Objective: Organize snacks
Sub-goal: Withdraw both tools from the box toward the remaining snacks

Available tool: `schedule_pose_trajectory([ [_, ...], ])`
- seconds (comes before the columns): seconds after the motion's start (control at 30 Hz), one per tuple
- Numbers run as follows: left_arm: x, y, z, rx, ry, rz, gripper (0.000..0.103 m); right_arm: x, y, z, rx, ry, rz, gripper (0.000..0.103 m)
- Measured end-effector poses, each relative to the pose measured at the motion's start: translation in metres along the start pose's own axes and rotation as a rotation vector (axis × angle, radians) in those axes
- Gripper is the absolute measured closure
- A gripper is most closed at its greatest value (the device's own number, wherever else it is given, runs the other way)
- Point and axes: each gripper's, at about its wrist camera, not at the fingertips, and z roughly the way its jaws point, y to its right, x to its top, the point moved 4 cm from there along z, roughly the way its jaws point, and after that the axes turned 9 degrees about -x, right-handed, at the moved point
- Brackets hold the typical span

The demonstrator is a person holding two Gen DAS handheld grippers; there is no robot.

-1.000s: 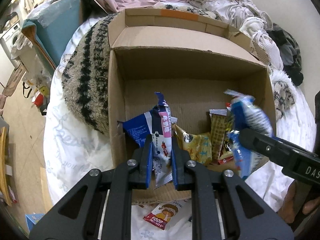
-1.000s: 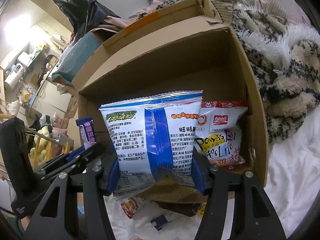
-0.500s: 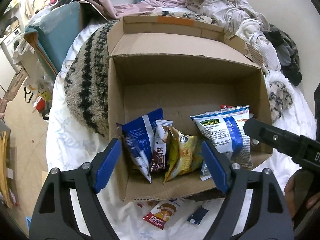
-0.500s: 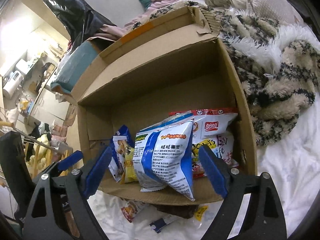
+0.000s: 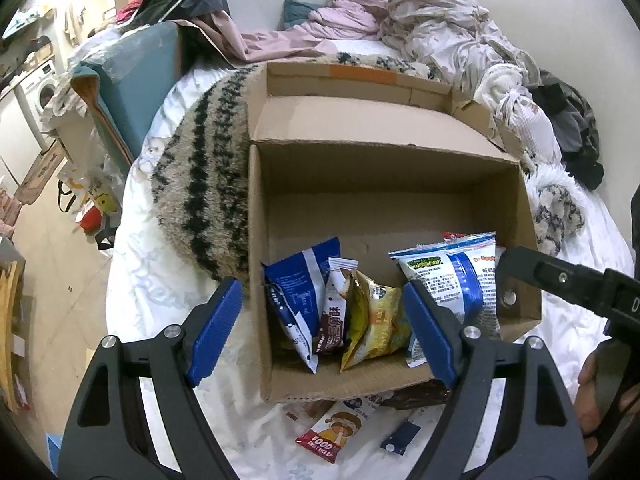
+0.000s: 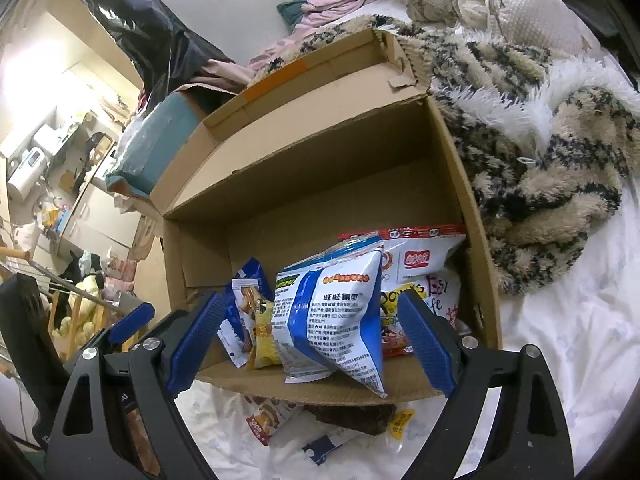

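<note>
An open cardboard box (image 5: 384,184) (image 6: 472,208) lies on the bed with snack packs standing along its near side. From left: a blue pack (image 5: 298,280), a slim brown-and-white pack (image 5: 334,312), a yellow pack (image 5: 376,316) and a white-and-blue bag (image 5: 448,276) (image 6: 332,316). A red-and-white bag (image 6: 420,256) leans at the right wall. My left gripper (image 5: 324,332) is open just in front of the box, with nothing held. My right gripper (image 6: 312,340) is open too, its fingers either side of the white-and-blue bag without touching it.
Loose packets lie on the white sheet in front of the box: a red-and-white one (image 5: 332,432) and a small dark blue one (image 5: 400,440). A striped fluffy blanket (image 5: 200,192) (image 6: 540,152) flanks the box. Piled clothes (image 5: 440,40) lie behind. The bed's edge and floor (image 5: 52,248) are left.
Both grippers opened. The left let go of the slim pack and the right let go of the white-and-blue bag; both packs now stand in the box. The left gripper has drawn back and up.
</note>
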Motion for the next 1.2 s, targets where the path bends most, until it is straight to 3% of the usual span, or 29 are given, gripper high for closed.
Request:
schedule_pose_trajectory([
  [0.3, -0.006, -0.009, -0.023, 0.001, 0.026, -0.019, 0.022, -0.018, 0.004, -0.021, -0.003, -0.007, 0.008, 0.012],
  [0.43, -0.016, -0.007, -0.037, -0.007, 0.033, -0.01, 0.01, -0.025, 0.003, -0.03, -0.007, -0.001, -0.011, 0.012],
  [0.57, -0.025, -0.004, -0.046, -0.009, 0.035, -0.002, 0.009, -0.036, 0.006, -0.038, -0.019, -0.007, -0.018, 0.012],
  [1.2, -0.081, -0.007, -0.057, -0.009, -0.079, -0.048, 0.009, -0.091, 0.023, -0.06, -0.042, -0.078, 0.032, 0.012],
])
